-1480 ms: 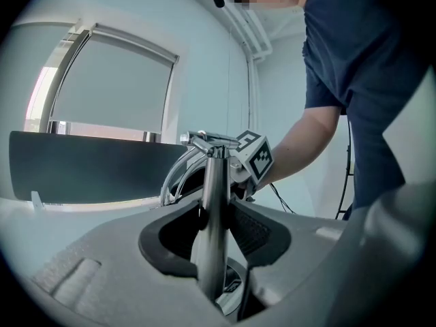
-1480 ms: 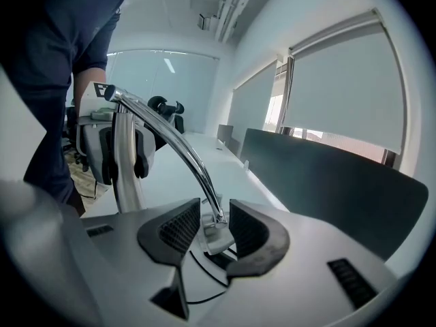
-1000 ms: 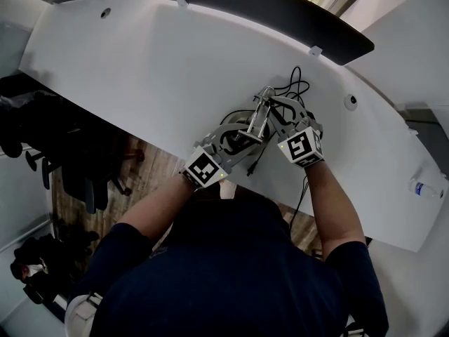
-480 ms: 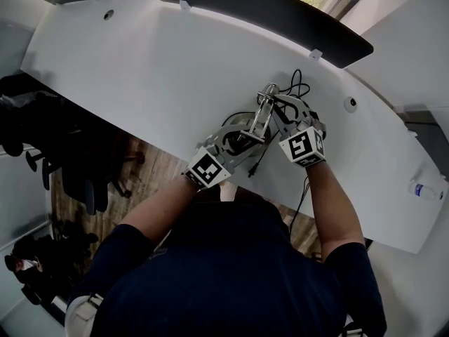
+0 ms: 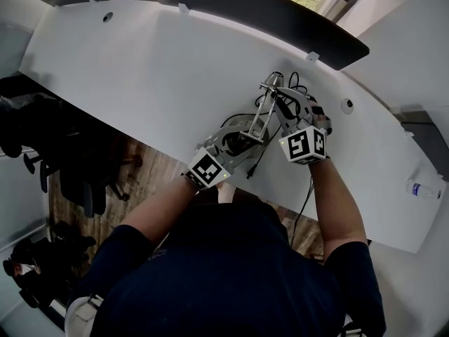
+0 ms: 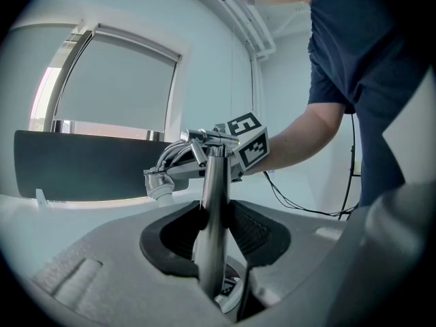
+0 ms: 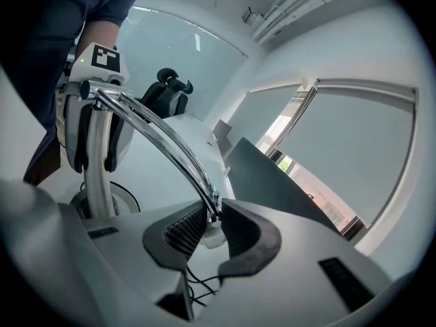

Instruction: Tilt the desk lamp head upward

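On the white tabletop (image 5: 140, 69) the desk lamp (image 5: 261, 118) stands upright, the left tongs (image 6: 216, 227) clamped on its post (image 6: 211, 182). The right tongs (image 7: 208, 227) are opening with the lamp head (image 7: 211, 236) between their pads, lightly touching. The tilt looks about finished, with only the letting go left.

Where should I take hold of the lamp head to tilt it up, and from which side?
Grip the small lamp head at the tip of the curved arm, coming from the end away from the post; its narrow flanks fit between pads. The right tongs, now opening, straddle it that way; the left tongs clamp the post.
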A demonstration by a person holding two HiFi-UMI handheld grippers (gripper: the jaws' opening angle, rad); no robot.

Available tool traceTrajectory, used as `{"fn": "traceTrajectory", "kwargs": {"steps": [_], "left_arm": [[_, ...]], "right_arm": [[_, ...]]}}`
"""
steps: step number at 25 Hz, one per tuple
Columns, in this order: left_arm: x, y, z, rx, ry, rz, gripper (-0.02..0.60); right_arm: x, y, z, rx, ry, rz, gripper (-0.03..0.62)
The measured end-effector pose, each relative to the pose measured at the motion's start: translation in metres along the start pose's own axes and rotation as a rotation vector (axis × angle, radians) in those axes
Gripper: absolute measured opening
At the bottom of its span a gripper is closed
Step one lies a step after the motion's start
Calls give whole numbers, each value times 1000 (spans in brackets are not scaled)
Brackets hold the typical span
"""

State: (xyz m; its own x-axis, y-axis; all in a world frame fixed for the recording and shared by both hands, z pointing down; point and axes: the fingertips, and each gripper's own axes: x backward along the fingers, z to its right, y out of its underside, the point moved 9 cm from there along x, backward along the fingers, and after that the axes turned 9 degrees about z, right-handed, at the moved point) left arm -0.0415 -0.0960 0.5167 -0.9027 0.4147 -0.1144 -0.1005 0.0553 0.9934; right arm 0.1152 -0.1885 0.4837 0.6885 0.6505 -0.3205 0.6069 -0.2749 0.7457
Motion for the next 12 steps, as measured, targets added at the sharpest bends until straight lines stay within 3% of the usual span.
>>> {"fn": "traceTrajectory", "kwargs": {"steps": [4, 12], "left_arm": [[-1, 1, -1, 2, 10, -4, 137], [0, 1, -1, -2, 8, 1, 137]], "right_arm": [[5, -13, 13, 65, 61, 19, 80], [14, -39, 24, 306, 111, 12, 83]]}}
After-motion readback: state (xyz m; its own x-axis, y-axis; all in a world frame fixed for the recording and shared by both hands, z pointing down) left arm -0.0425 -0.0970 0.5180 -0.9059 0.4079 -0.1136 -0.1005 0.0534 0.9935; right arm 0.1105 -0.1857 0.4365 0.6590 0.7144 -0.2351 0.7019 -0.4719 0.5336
